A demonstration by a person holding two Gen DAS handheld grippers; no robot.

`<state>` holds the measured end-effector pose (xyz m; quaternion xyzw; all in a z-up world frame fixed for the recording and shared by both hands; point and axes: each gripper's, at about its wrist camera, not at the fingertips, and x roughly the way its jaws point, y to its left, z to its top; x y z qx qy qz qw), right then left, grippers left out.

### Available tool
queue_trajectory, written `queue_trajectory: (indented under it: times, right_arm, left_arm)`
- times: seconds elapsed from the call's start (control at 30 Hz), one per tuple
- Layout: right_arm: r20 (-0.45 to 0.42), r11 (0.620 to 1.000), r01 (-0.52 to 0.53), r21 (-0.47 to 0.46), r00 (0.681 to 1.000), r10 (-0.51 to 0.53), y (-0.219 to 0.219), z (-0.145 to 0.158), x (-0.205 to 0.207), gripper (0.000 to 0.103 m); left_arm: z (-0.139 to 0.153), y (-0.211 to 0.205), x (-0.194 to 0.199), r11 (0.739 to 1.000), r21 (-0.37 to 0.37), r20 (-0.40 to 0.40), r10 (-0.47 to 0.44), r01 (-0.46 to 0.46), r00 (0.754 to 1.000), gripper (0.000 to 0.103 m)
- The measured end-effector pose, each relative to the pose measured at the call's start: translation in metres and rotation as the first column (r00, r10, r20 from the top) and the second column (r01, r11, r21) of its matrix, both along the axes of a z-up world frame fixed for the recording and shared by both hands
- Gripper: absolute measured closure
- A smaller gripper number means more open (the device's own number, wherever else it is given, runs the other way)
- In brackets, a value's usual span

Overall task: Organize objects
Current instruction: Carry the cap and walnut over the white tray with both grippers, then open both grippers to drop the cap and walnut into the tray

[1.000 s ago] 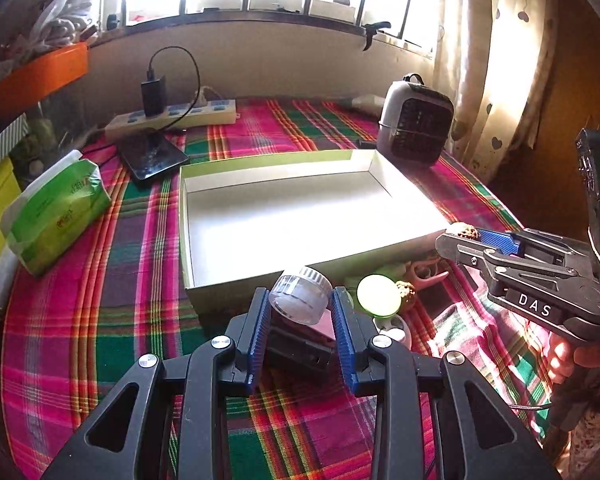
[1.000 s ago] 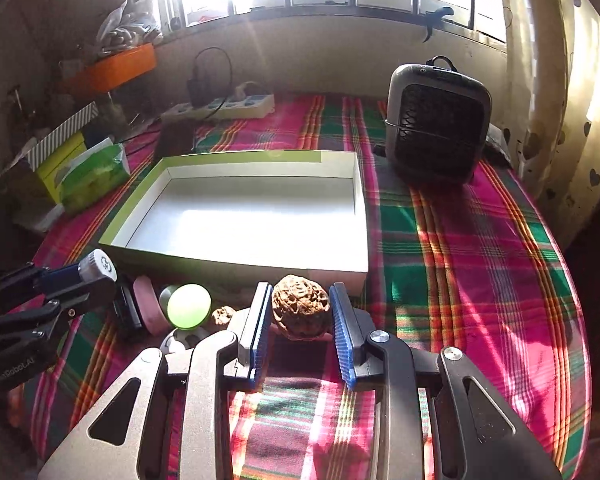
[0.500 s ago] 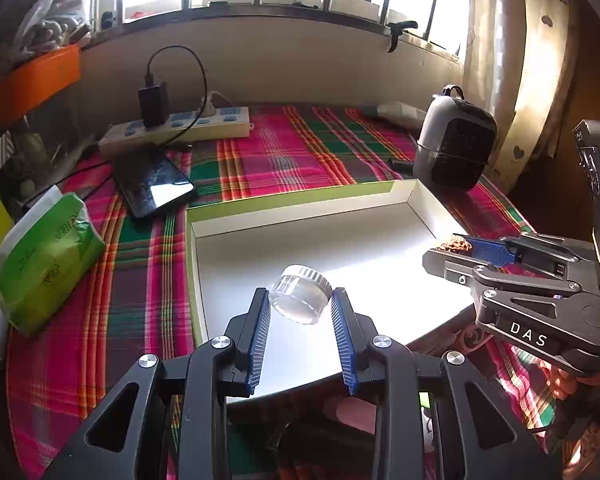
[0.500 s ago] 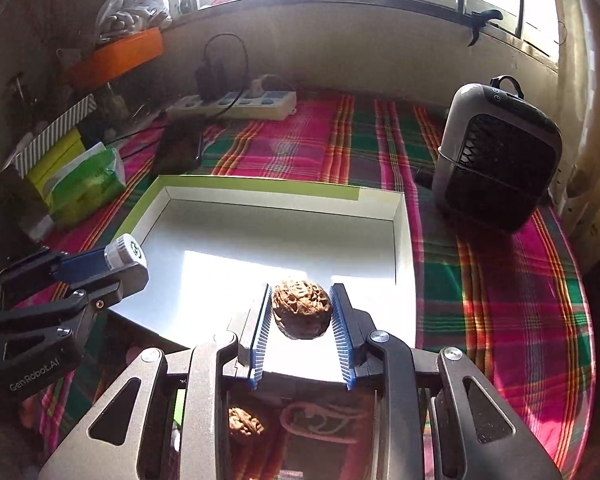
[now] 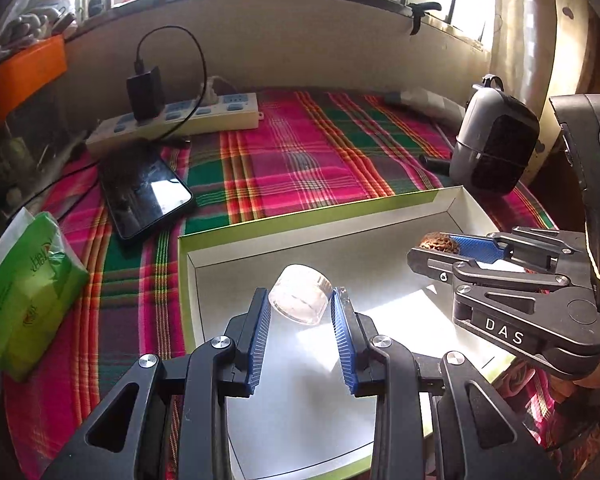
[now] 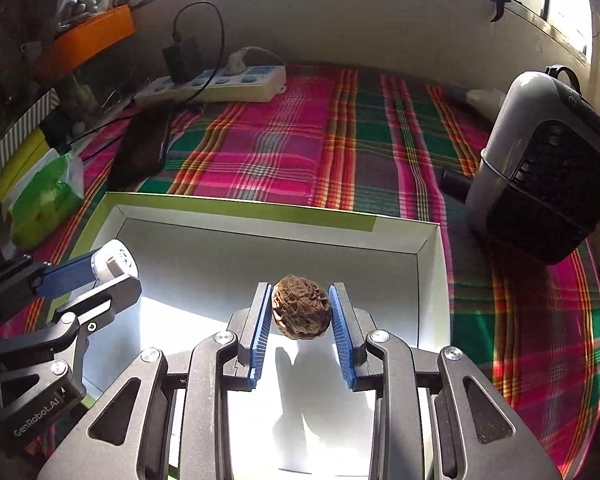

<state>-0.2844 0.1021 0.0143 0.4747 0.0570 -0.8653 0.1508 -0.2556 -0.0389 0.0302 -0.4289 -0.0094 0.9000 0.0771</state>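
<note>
1. Readable writing: "DAS" on the right gripper (image 5: 440,246) body seen from the left wrist view; "GenRobot.AI" on the left gripper (image 6: 112,268) body seen from the right wrist view.
2. Left view only: glossy face of the black smartphone (image 5: 144,194). In the right view it lies edge-on and dark.
3. Left gripper clenched on a small clear round plastic jar (image 5: 300,300), above the floor of the shallow white cardboard box with green rim (image 5: 312,218).
4. Right gripper grips a wrinkled brown walnut (image 6: 302,312) between its blue pads, over the same box near its right wall.
</note>
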Motion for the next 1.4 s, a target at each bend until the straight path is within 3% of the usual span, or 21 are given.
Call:
queue_trajectory:
  times: [0.77,0.8,0.9,1.4]
  right_arm:
    - [-0.011,1.000,0.002,0.020,1.000,-0.002,-0.013,-0.006,-0.011,0.072]
    - [-0.010,1.000,0.004,0.018,1.000,-0.003,-0.013,-0.006,-0.010,0.071]
    - [-0.015,1.000,0.014,0.015,1.000,-0.013,-0.011,-0.005,-0.008,0.054]
    - [-0.048,0.998,0.055,0.001,0.997,-0.055,0.003,0.008,0.015,0.054]
  left_arm:
    - [-0.014,0.002,-0.017,1.000,-0.017,0.037,-0.010,0.011,0.999,0.074]
    - [-0.014,0.002,-0.017,1.000,-0.019,0.037,-0.009,0.010,0.999,0.074]
    - [-0.014,0.002,-0.017,1.000,-0.020,0.039,-0.005,0.006,0.999,0.073]
    - [-0.003,-0.006,0.007,1.000,0.009,0.016,0.024,-0.024,1.000,0.071]
